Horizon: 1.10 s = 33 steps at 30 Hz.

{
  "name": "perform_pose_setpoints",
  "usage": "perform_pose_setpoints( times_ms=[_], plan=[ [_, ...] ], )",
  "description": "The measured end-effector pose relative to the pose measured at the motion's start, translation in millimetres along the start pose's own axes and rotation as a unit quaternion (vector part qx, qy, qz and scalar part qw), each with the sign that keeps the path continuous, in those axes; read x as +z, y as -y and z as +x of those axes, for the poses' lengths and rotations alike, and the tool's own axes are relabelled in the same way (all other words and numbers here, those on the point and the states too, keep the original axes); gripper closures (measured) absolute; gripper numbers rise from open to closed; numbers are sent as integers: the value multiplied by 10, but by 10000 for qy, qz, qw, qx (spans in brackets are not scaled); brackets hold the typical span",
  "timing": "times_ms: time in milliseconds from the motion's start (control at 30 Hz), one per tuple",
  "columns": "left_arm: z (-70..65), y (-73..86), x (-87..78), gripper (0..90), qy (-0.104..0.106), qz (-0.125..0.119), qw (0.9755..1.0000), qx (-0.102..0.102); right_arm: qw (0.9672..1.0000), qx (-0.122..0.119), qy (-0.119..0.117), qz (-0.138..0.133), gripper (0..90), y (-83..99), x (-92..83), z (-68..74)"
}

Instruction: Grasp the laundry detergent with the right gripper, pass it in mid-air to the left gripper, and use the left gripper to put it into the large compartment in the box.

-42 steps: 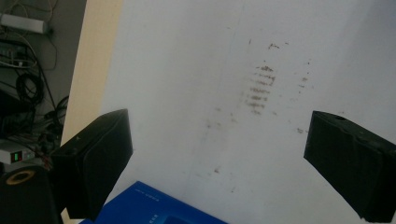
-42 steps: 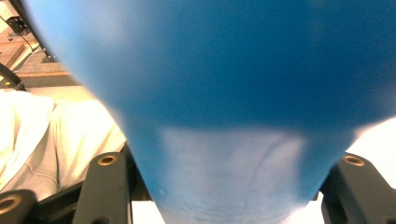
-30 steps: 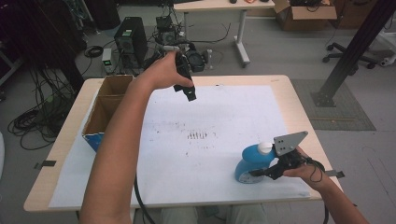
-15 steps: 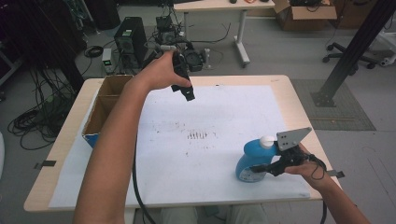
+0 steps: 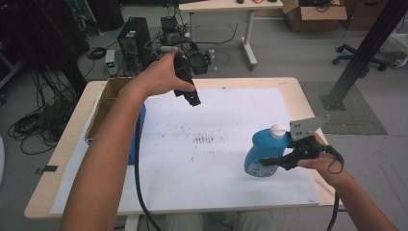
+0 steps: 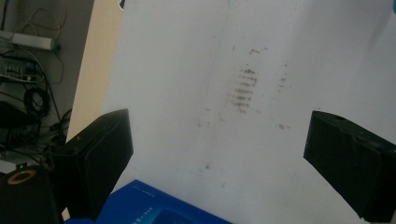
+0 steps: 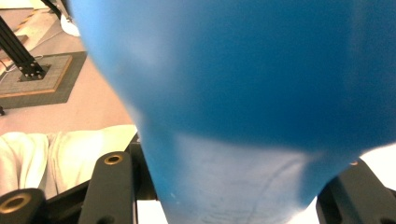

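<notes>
High view: right gripper (image 5: 276,161) clamps tilted blue bottle (image 5: 262,154).

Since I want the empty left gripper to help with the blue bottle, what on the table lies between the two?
Nothing visible does. The left gripper hangs open above the white sheet, and the stretch across to the blue bottle, clamped in the right gripper, shows bare paper with dark smudges.

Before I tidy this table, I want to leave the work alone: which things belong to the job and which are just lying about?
In the job:
- blue bottle, clamped in the right gripper
- left gripper, open above the white sheet

Lying about:
- cardboard box at the table's left edge
- blue box beside it
</notes>
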<state>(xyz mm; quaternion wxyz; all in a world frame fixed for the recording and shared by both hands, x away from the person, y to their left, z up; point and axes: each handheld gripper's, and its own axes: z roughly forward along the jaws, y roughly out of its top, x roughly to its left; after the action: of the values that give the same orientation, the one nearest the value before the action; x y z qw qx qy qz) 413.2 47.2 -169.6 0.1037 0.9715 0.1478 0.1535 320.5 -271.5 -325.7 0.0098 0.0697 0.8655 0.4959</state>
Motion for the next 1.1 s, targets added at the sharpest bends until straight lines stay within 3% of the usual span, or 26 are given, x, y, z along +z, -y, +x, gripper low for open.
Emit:
perform_pose_setpoints(
  times_ms=[200, 467, 733, 1100],
  plan=[
    [-73, 65, -119, 86, -29, -157, 9999, 24, 9999, -74, 20, 87, 438, -212, -34, 13],
    [-192, 117, -262, 84, 17, -303, 9995, 113, 9996, 15, -51, 293, 438, -467, -39, 6],
    [-312, 111, -310, 80, 234, -312, 9990, 199, 9992, -87, -113, 382, 438, -656, -16, 10],
    [-482, 92, -344, 79, 662, -510, 9956, 433, 9981, -172, -247, 536, 439, -850, 144, -7]
  ],
)
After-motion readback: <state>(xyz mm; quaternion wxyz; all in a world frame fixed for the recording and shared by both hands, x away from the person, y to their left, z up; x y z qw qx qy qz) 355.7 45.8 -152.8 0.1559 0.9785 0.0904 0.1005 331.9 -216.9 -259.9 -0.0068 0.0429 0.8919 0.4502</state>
